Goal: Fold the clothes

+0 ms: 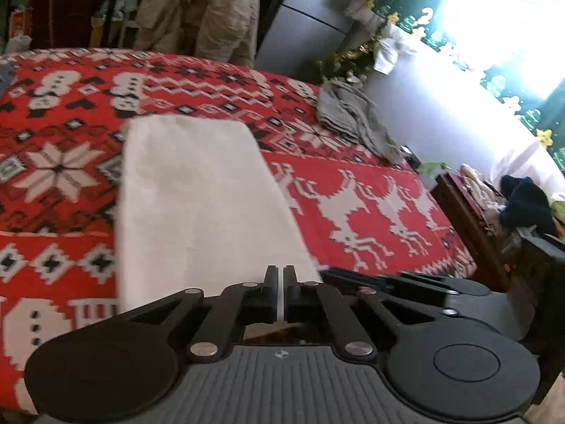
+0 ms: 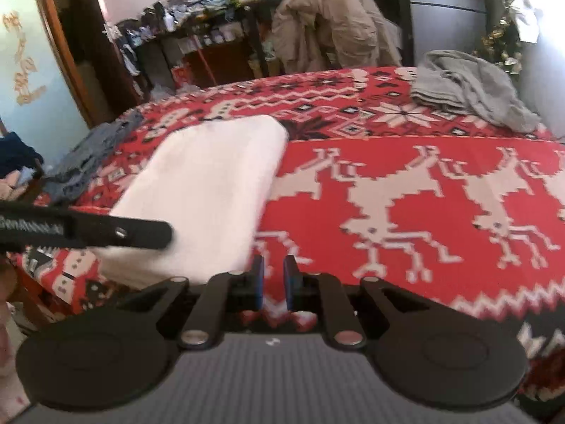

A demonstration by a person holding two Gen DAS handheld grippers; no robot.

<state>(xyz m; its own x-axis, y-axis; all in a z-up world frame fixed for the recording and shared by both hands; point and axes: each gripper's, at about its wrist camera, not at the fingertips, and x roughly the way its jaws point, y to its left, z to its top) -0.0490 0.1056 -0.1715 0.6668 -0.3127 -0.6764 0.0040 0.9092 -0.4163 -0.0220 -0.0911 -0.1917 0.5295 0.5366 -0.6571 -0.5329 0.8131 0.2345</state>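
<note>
A white cloth point(image 1: 197, 205), folded into a long strip, lies on the red patterned blanket point(image 1: 353, 176). My left gripper point(image 1: 280, 272) is shut on the near edge of the white cloth. In the right wrist view the same white cloth point(image 2: 208, 183) lies left of centre, and the left gripper's finger point(image 2: 116, 233) reaches across its near end. My right gripper point(image 2: 273, 265) is a little open and empty, just right of the cloth's near corner, above the blanket point(image 2: 406, 183).
A crumpled grey garment point(image 1: 353, 120) lies at the far right of the bed point(image 2: 469, 84). A blue-grey garment point(image 2: 91, 155) lies at the bed's left edge. A chair draped with a beige jacket point(image 2: 332, 24) stands behind. A wooden side table point(image 1: 473, 212) stands on the right.
</note>
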